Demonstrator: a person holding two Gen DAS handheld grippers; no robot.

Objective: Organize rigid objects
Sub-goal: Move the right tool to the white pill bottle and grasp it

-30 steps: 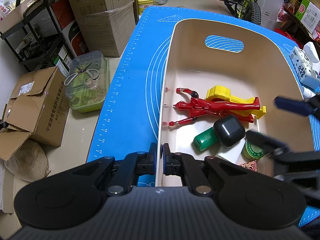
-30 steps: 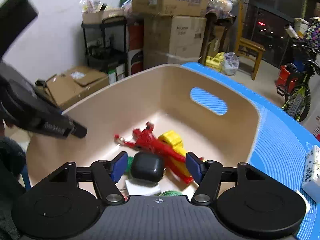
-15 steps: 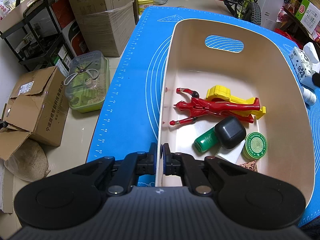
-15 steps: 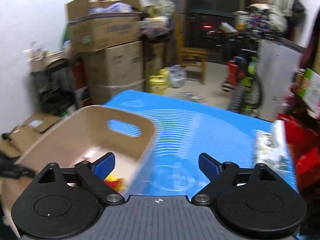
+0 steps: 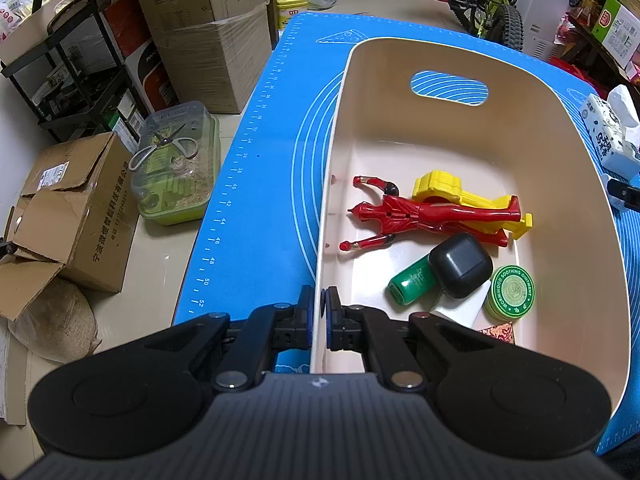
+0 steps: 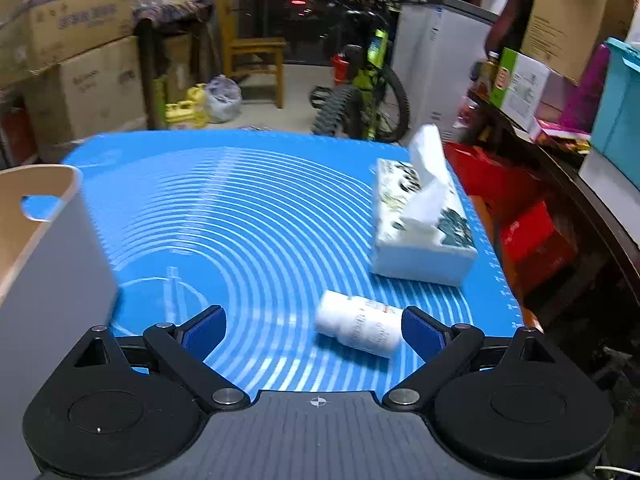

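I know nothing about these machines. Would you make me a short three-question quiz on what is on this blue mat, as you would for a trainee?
1. True or false: the left tool is clamped on the rim of the cream plastic bin.
2. Which item lies on the blue mat outside the bin? A. red toy figure B. white lying pill bottle C. round green ointment tin
3. Fill in: the black rounded case rests partly on the green ____.

Key: 1 true. 2 B; it lies just ahead of the right tool, whose jaws are opening with nothing pressed between them. 3 bottle.
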